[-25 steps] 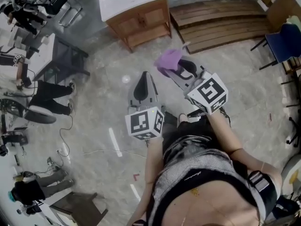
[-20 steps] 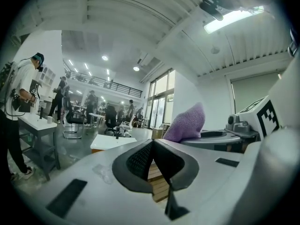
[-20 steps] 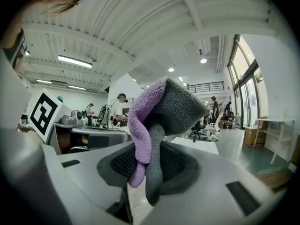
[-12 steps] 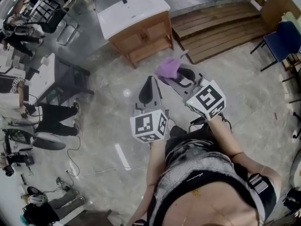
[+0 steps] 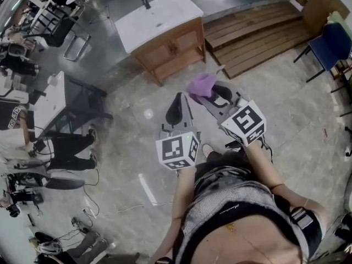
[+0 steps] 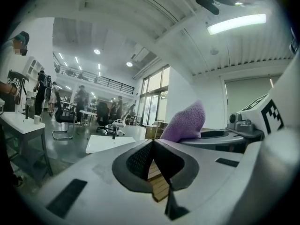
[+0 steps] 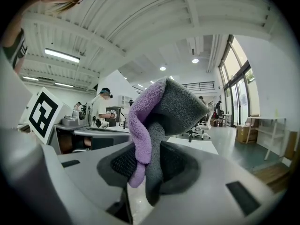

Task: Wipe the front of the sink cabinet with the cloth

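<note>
— What do the claws hold?
— The right gripper [image 7: 149, 168] is clenched on the purple-and-grey cloth [image 7: 164, 107]. The left gripper [image 6: 153, 158] is pressed together with nothing in it.
— And the sink cabinet [image 5: 171, 47]?
— It stands ahead, well apart from both grippers and the cloth.

Pale mottled floor [image 5: 126, 147] lies under the left gripper [image 5: 177, 98]; a slatted wooden platform [image 5: 253, 34] beyond the right gripper [image 5: 209, 92]; a blue chair [image 5: 333, 45] far to its right; tall windows [image 6: 152, 95], a ceiling strip light [image 6: 236, 23] ahead.
</note>
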Motion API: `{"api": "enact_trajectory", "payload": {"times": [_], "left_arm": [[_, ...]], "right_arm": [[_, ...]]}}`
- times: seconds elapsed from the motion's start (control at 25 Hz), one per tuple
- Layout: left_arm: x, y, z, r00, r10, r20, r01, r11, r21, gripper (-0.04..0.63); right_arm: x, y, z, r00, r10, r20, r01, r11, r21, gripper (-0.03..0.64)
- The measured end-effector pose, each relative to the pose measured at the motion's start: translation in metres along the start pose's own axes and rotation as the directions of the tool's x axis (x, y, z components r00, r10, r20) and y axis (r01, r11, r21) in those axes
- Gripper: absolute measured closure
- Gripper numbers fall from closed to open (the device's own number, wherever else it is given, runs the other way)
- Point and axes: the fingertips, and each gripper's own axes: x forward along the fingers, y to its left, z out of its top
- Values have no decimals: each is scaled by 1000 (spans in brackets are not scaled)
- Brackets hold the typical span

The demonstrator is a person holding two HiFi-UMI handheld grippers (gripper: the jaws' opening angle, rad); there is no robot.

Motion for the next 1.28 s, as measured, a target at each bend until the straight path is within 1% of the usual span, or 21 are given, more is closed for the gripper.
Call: {"api": "enact_trajectory", "payload": {"times": [0.28,0.48,0.56,0.68,0.76,0.88,1.08,1.28], "left_arm": [[-8,26,-7,1000,-19,-18,18,1000,-24,589],[-11,45,-7,1000,10,-12,-11,999,-47,589],[-10,53,-8,999,30,-14,-31,999,-40,589],[-7,67,-7,998,68,-19,-68,998,-6,589],[-2,75,-5,996,82,-19,-82,997,4,589],[11,80,-4,996,88,-20,-88,996,4,589],[47,86,5,995,95,-22,-95,995,24,589],[86,88,15,996,87,-17,-87,996,13,589]], "right_arm": [[22,19,-4,1000,-7,-17,7,1000,12,449],[37,29,-4,999,20,-43,-20,1000,-4,449],[45,28,-3,999,28,-45,-29,1000,-7,449],[60,26,0,998,51,-45,-52,999,-14,449],[70,24,2,997,66,-45,-67,998,-16,449],[82,16,2,995,85,-46,-85,996,-12,449],[104,-14,7,994,101,-38,-101,995,-10,449],[122,-47,11,993,109,-37,-109,994,-8,449]]}}
